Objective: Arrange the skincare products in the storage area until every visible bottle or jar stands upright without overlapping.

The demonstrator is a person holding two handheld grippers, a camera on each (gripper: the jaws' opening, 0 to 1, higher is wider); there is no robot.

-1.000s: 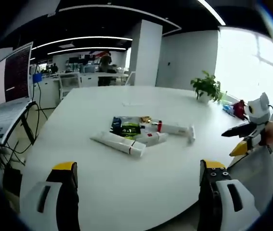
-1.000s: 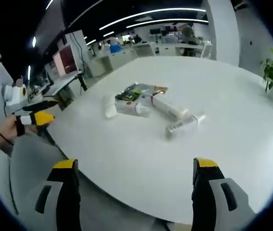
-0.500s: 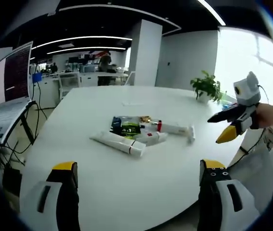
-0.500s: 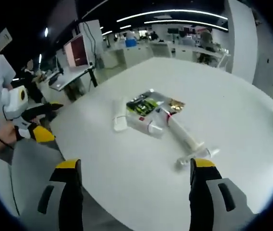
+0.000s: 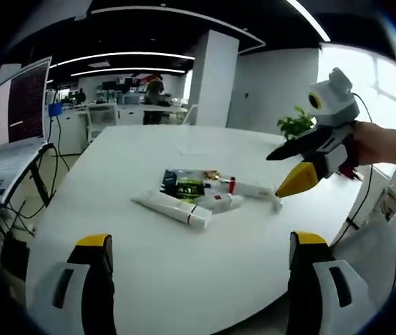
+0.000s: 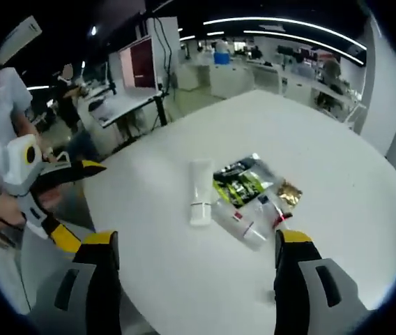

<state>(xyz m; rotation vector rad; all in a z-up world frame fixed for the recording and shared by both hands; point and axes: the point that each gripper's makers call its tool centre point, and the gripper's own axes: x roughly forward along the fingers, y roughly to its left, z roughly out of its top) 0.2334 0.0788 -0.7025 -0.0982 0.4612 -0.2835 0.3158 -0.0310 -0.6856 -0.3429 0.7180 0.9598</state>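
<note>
Several skincare items lie flat in a heap on the white round table [image 5: 149,265]. A long white tube [image 5: 171,208] is at the heap's near left, beside a green and black sachet [image 5: 183,185], a small red-marked tube [image 5: 219,201] and a red-capped tube [image 5: 252,187]. My left gripper [image 5: 201,241] is open, well short of the heap. My right gripper [image 5: 278,173] hovers open beside the heap's right end. The right gripper view has the white tube [image 6: 200,192], the sachet [image 6: 240,183], my right gripper [image 6: 194,241] and my left gripper [image 6: 79,202].
A laptop [image 5: 17,112] stands on a stand off the table's left edge. A potted plant [image 5: 297,125] sits at the table's far right. A gold sachet [image 6: 288,195] lies by the heap. Desks and a screen [image 6: 142,63] stand beyond the table.
My right gripper has risen and moved in from the table's right edge toward the heap, so its view now looks down on it. The left gripper and the products have not moved.
</note>
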